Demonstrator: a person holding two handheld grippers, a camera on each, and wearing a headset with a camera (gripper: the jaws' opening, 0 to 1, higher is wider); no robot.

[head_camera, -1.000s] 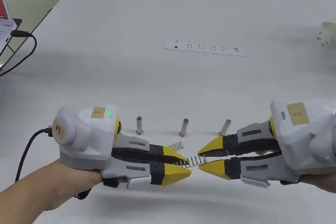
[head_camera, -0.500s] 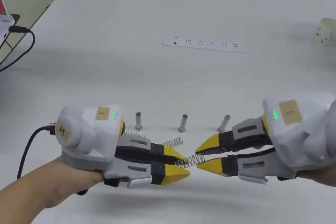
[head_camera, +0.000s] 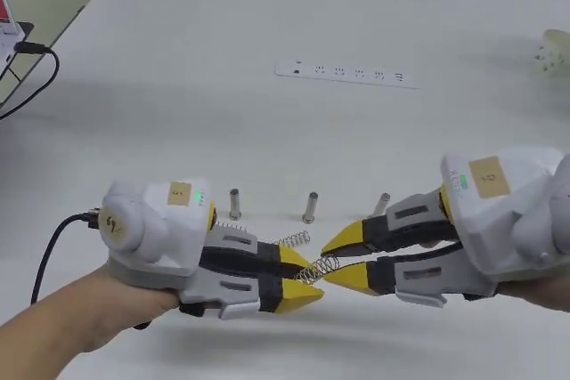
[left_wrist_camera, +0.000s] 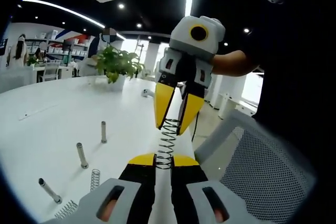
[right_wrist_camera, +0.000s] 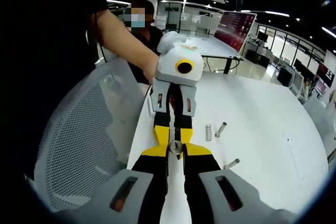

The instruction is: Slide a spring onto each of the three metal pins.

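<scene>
Three short metal pins lie in a row on the white table: left [head_camera: 235,204], middle [head_camera: 311,207], right [head_camera: 381,206]. My left gripper [head_camera: 316,282] is shut on one end of a thin coil spring [head_camera: 318,268], held just above the table. My right gripper [head_camera: 324,263] faces it tip to tip, jaws a little apart on either side of the spring's free end. In the left gripper view the spring [left_wrist_camera: 166,142] runs from my own jaws up to the right gripper's yellow fingertips [left_wrist_camera: 164,106]. A second spring [head_camera: 294,240] lies loose near the middle pin.
A white power strip [head_camera: 346,74] lies farther back on the table. A black cable [head_camera: 40,64] curls at the left edge, and another runs from the left gripper. A mesh chair [right_wrist_camera: 84,129] stands at the table's near side.
My right gripper has moved left toward the left gripper, so its jaws now straddle the spring's free end. The left gripper keeps its hold on the spring.
</scene>
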